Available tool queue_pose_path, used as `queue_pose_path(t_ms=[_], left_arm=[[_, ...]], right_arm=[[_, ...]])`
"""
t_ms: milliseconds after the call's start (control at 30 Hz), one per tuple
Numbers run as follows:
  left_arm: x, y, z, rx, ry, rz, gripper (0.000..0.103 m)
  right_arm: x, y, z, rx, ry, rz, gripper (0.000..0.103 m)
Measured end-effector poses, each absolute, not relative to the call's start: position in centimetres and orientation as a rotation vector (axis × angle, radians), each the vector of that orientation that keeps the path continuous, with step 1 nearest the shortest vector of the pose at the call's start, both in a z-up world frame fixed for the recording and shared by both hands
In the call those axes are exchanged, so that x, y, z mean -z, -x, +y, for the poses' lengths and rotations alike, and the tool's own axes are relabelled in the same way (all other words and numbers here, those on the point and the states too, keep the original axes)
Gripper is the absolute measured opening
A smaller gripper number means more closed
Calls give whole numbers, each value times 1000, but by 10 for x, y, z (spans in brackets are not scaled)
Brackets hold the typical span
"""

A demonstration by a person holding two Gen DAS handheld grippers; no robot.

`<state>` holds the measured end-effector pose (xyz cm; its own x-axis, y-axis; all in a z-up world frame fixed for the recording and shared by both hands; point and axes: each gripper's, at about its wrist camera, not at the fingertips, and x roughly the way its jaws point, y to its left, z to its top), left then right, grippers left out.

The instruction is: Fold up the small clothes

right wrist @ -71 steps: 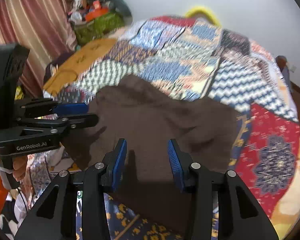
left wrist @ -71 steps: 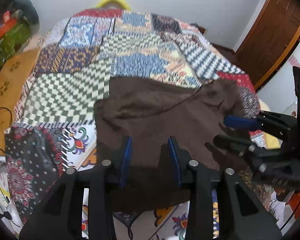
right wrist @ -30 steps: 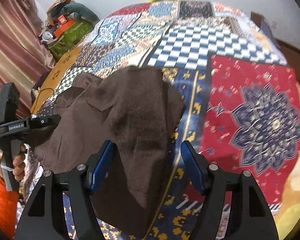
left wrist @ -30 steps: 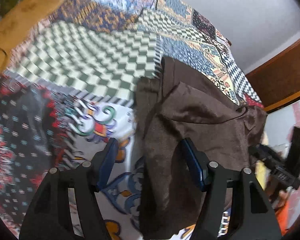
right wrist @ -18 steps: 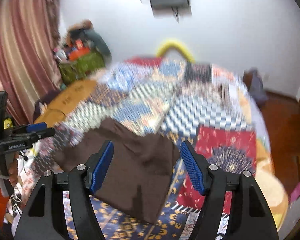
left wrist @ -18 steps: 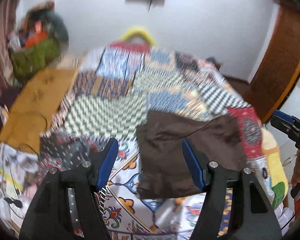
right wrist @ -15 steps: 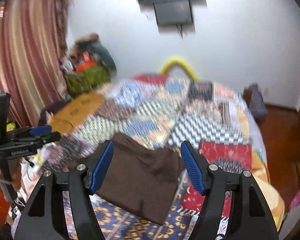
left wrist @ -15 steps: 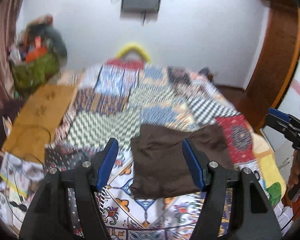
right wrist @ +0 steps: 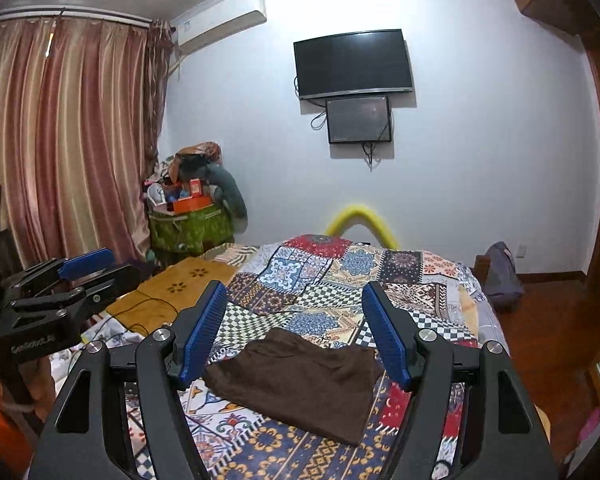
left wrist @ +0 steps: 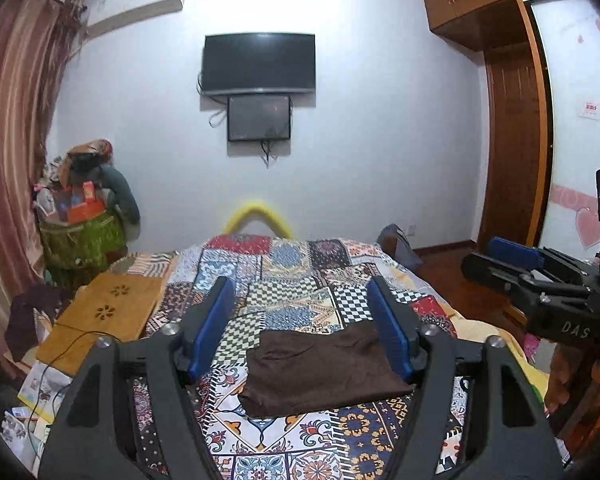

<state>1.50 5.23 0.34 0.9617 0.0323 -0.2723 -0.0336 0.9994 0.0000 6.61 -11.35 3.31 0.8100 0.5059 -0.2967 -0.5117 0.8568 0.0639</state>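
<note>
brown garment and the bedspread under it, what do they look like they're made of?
Brown garment: soft, matte woven or knit cloth, probably cotton-like; it lies limp with shallow creases and no sheen. Bedspread: thin printed fabric, patchwork-style pattern, flat matte surface; whether the patches are stitched or just printed cannot be told.

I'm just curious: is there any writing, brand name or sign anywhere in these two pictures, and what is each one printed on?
"DAS": on the black body of the right hand-held gripper, seen in the left wrist view.
"GenRobot.AI": on the black body of the left hand-held gripper, seen in the right wrist view; small and soft.
Red and white sticker on the wardrobe panel: too small to read.
Orange box in the green basket: print unreadable.
</note>
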Motion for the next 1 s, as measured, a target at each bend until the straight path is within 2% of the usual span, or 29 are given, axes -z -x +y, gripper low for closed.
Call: queue_pose_path(t_ms=[33,133,300,1000], left_arm=[[-4,-12,51,-39,6,269,82],[-4,-4,50,-39,23,253,95],[-4,4,52,-53,41,245,101],[1,12,42,-34,48,250,103]], right_arm=[[-32,-66,-112,-538,15,308,77],[-32,-60,-114,-512,-1,290,88],[-34,-52,-112,-461,17,262,103],[-31,-35,-113,-438,41,258,103]])
